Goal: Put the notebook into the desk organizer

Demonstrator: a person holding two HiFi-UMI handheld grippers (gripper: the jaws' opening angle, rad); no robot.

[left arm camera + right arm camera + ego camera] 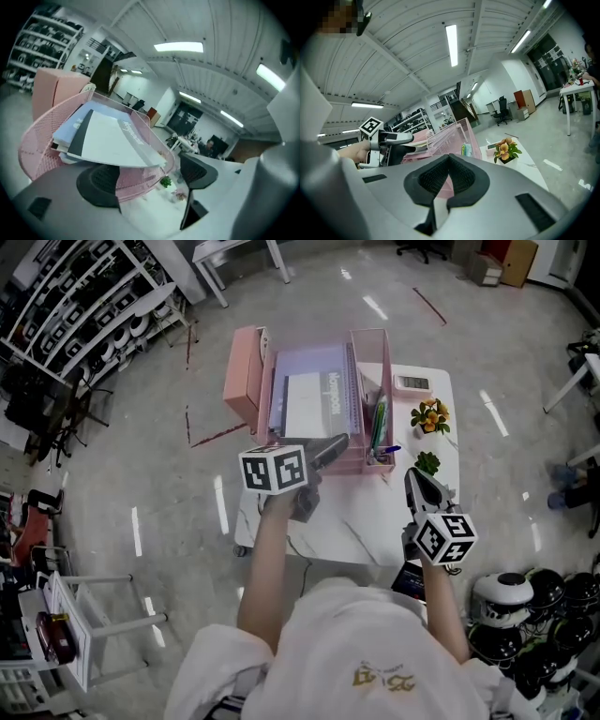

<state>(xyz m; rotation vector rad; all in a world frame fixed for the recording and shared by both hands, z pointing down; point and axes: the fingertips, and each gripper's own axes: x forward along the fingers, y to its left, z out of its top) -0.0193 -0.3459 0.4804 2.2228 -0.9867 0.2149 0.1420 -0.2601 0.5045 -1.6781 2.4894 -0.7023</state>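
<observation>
Notebook [305,404] in the pink mesh organizer [361,343] on the tabletop [375,512], white cover up. From the head, shows pens [378,423] in the side slot. From the left tool [150,180], shows jaws spread wide, nothing between, notebook resting on a blue stack. Right tool [447,161] pressed together, empty; catches potted flowers [505,150] and the left tool beside the organizer.

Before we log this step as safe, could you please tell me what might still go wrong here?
The notebook lies tilted with a corner seemingly over the mesh rim of the desk organizer; it might slide out. The open left hand-held gripper sits close beneath and could catch it when withdrawing.
</observation>
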